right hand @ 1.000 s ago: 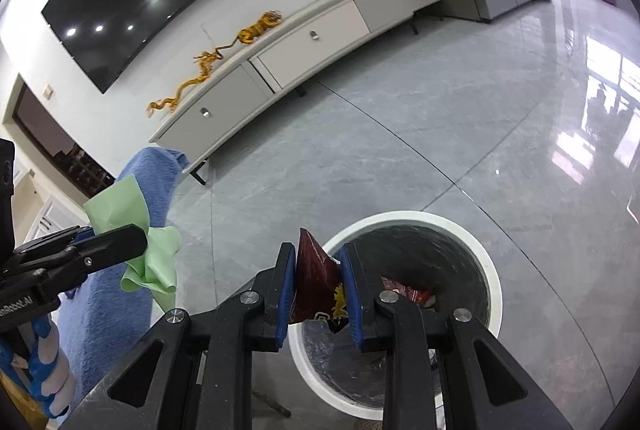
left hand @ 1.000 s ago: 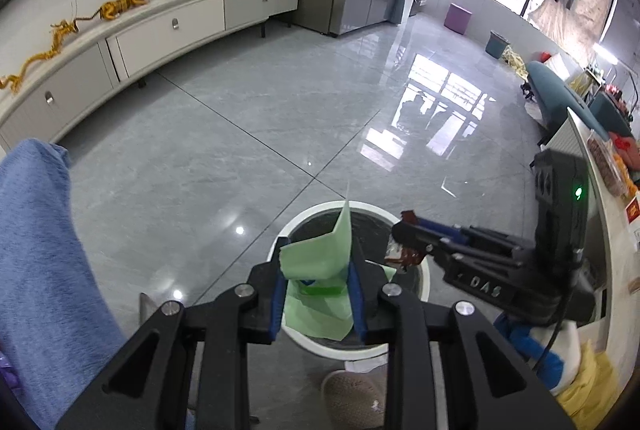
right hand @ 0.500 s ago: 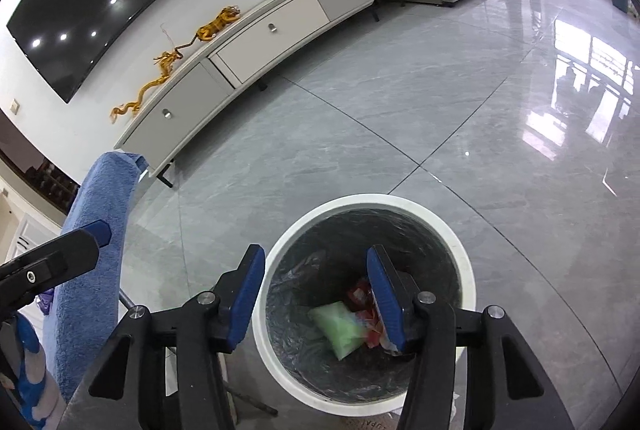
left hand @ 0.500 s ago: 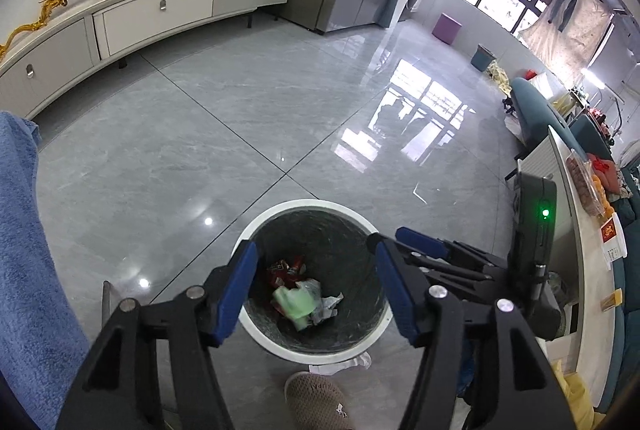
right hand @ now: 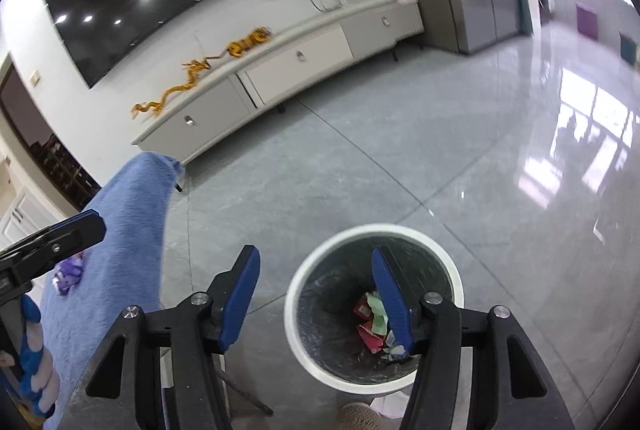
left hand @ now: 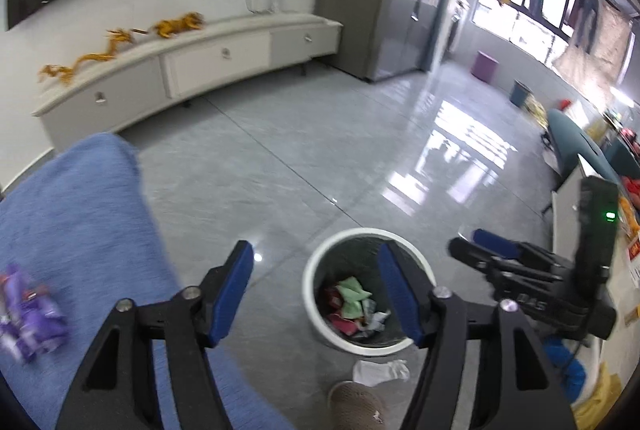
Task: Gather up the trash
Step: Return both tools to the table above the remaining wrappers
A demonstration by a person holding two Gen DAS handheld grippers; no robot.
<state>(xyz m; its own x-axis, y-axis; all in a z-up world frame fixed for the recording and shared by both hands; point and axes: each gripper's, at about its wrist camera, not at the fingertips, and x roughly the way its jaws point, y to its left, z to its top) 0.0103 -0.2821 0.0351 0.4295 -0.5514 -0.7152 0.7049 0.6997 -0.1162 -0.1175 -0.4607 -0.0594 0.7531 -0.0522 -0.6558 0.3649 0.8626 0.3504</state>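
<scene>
A white round trash bin [left hand: 320,326] with a dark liner stands on the grey floor; it also shows in the right wrist view [right hand: 296,294]. Green and red wrappers [left hand: 352,300] lie inside it, also seen from the right wrist [right hand: 370,326]. My left gripper [left hand: 316,294] is open and empty, held above the bin's left side. My right gripper [right hand: 318,300] is open and empty above the bin. A purple wrapper [left hand: 28,314] lies on the blue cloth [left hand: 80,230] at the left, also in the right wrist view [right hand: 70,270].
A white scrap [left hand: 380,370] lies on the floor by the bin next to a slipper [left hand: 356,406]. A long white TV cabinet [left hand: 200,65] runs along the far wall. A table edge with snacks [left hand: 624,222] is at the right.
A second ago both grippers were shut on wrappers, green in the left and red in the right. Both opened and the wrappers fell into the bin. Both grippers have since swung left toward the blue cloth.
</scene>
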